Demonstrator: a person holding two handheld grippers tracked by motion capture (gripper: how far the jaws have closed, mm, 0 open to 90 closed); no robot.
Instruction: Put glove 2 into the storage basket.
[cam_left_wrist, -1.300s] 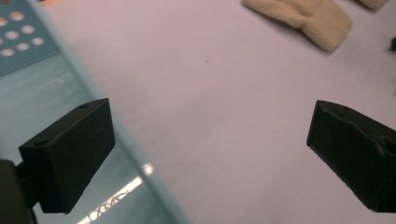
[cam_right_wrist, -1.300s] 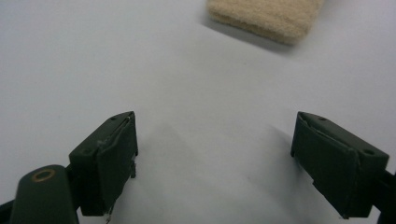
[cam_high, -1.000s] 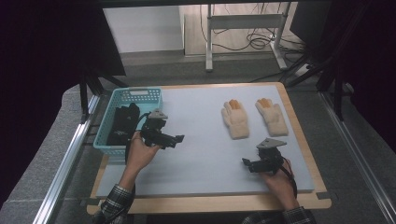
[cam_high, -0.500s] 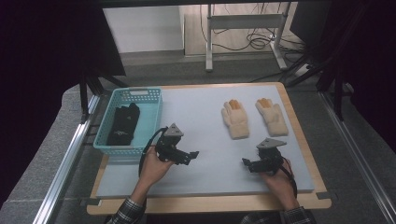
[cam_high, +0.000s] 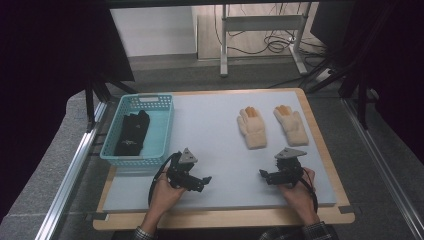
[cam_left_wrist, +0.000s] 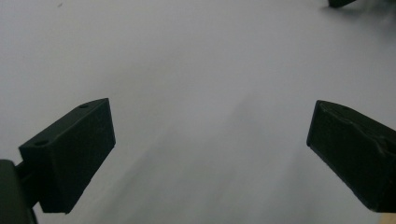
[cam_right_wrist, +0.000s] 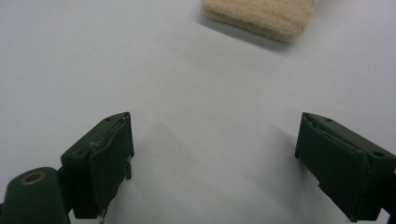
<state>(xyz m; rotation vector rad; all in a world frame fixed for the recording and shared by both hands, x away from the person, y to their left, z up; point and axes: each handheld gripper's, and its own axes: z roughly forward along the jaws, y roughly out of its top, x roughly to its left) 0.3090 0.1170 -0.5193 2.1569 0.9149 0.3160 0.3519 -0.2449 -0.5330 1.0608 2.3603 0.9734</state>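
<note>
Down at the near edge, both hands are low over the grey mat (cam_high: 220, 150). The left gripper (cam_high: 204, 181) sits just in front of the basket's near right corner, jaws spread wide with nothing but bare mat between them. The right gripper (cam_high: 264, 175) hovers near the right side, jaws likewise wide apart and empty, with the cuff of a cream glove (cam_right_wrist: 261, 16) just ahead of it.

Further out, the two cream gloves lie flat side by side, orange fingertips pointing away: the left cream glove (cam_high: 251, 128) and the right cream glove (cam_high: 291, 124), close together but apart.

Over on the left, the turquoise basket (cam_high: 161, 131) holds a pair of black gloves (cam_high: 132, 133) laid lengthwise inside it.

And the change: a second ago the left gripper was up at the basket beside the black gloves; half a second ago it had drawn back onto the mat, and now it is nearer the front edge. The right gripper has hardly moved.
</note>
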